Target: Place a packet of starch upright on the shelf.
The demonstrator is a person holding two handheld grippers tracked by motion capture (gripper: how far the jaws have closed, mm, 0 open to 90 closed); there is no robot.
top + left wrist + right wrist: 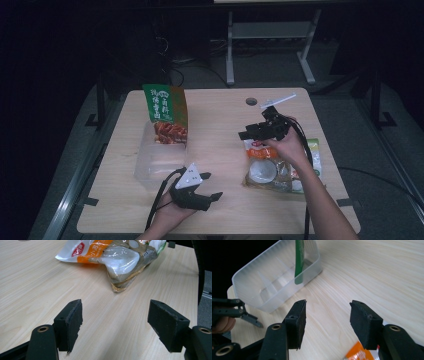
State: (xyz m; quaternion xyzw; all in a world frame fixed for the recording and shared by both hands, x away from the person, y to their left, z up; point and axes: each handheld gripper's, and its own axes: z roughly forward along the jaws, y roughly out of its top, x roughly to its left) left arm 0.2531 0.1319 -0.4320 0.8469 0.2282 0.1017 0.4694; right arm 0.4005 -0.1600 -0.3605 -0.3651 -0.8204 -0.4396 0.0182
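L gripper (115,322): jaws wide apart, nothing btwn; orange-white snack bag (117,257) lies ahead of them. R gripper (325,322): jaws wide, empty, above same bag; clear bin (274,282) w/ green packet (299,262) beyond jaws.

Orange-and-white snack bag (110,257) is cut off by the top edge in left gripper view; in right gripper view just an orange corner shows at the bottom edge. Its print is too small to read from the high view — the person's right forearm (320,195) covers part. Green packet (299,260) is cut off at the top, its lower end blurred behind the clear box wall (274,280).
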